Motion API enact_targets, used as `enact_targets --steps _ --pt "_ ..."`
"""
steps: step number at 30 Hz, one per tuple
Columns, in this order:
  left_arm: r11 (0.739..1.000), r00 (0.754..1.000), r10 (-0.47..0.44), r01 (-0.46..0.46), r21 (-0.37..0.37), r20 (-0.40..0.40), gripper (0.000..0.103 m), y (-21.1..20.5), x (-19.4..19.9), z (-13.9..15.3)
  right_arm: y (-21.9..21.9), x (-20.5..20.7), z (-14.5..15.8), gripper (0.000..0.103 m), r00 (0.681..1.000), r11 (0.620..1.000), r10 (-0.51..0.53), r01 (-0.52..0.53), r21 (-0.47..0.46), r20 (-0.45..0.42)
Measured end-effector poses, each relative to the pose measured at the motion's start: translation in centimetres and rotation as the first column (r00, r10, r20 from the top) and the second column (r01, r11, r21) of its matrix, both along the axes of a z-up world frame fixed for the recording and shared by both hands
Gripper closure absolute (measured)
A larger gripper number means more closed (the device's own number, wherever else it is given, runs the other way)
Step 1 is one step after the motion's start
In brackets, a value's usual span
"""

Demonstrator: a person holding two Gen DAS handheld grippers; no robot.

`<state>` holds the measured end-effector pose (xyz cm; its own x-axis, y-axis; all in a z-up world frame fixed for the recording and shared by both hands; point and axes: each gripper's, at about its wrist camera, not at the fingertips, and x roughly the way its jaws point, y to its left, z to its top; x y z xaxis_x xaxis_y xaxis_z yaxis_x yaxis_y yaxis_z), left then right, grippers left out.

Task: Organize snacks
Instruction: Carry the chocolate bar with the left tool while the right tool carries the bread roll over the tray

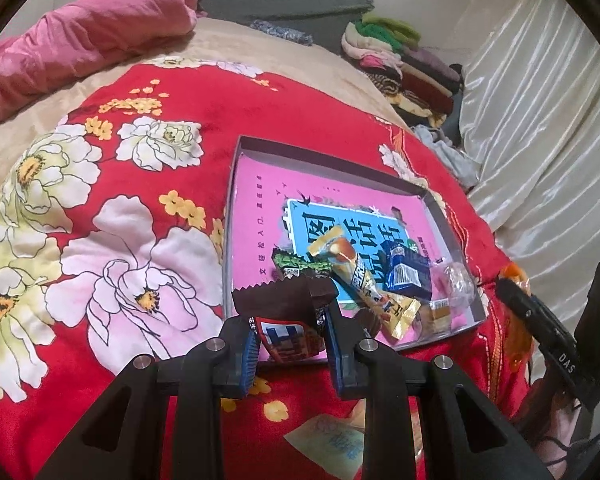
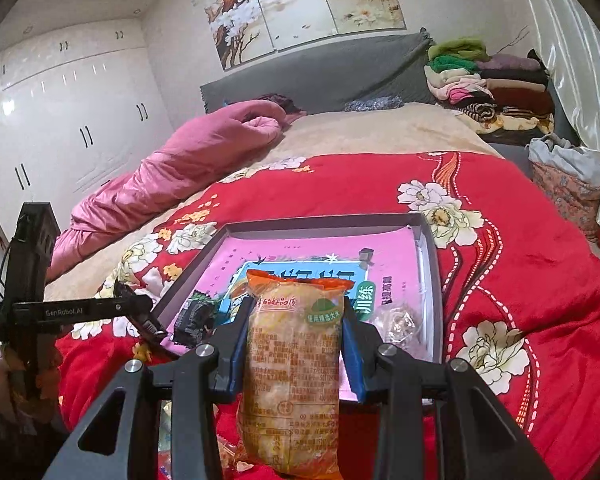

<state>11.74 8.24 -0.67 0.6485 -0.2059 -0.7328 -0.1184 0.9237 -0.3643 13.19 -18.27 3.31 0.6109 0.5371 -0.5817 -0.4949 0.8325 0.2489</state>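
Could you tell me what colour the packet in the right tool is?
Orange packet, clearest in the right wrist view.

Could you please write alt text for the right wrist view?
The right gripper grips an orange snack packet above a shallow grey box lined with a pink book, on a red floral bedspread.
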Motion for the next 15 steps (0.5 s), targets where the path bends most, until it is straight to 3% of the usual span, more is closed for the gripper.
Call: enact_targets --steps 15 --pt "1.000 0.998 -0.028 0.028 0.006 -0.051 0.074 -0.9 0.7 -1.3 -0.7 1.6 -0.1 0.063 0.999 0.999 -0.038 0.039 -0.003 0.011"
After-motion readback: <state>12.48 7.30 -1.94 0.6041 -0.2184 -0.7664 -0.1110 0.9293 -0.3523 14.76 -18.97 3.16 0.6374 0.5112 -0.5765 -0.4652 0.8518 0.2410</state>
